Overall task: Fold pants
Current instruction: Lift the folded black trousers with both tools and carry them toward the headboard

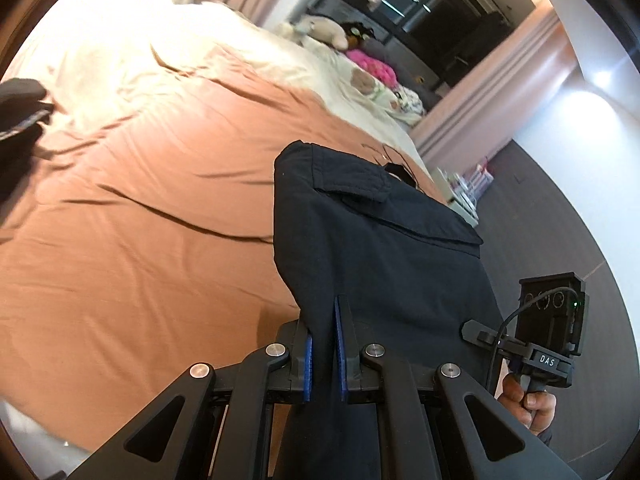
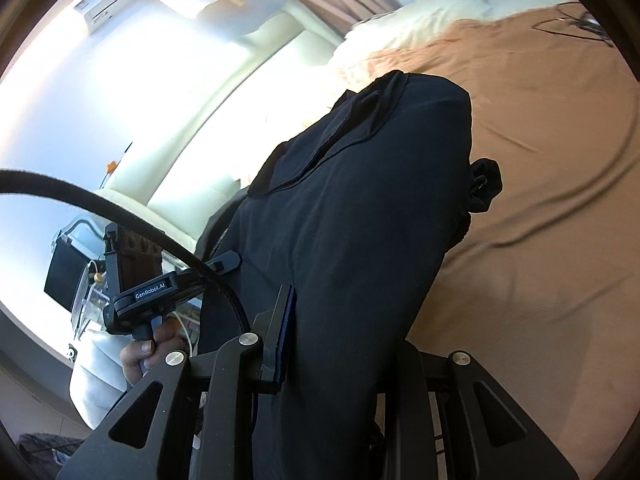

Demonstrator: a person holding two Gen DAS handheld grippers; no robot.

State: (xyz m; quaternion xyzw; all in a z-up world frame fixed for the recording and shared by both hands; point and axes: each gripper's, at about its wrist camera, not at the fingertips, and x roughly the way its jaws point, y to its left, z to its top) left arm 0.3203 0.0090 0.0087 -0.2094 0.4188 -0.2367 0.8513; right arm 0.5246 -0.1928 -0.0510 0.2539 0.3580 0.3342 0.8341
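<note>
Both grippers hold pants (image 1: 380,240) hanging lengthwise.

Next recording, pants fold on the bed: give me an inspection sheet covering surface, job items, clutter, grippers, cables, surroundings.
Surface: bed with brown sheet, wrinkled; cream bedding at the far end.
Job's things: dark pants, held over the sheet between both grippers.
Clutter: soft toys and a pink item on the cream bedding; another dark garment at the picture's left edge.
Grippers: left gripper shut on pants; right gripper shut on pants, one finger hidden by cloth.
Cables: black cable arcs beside the left gripper.
Surroundings: curtains, bright window, dark floor.
</note>
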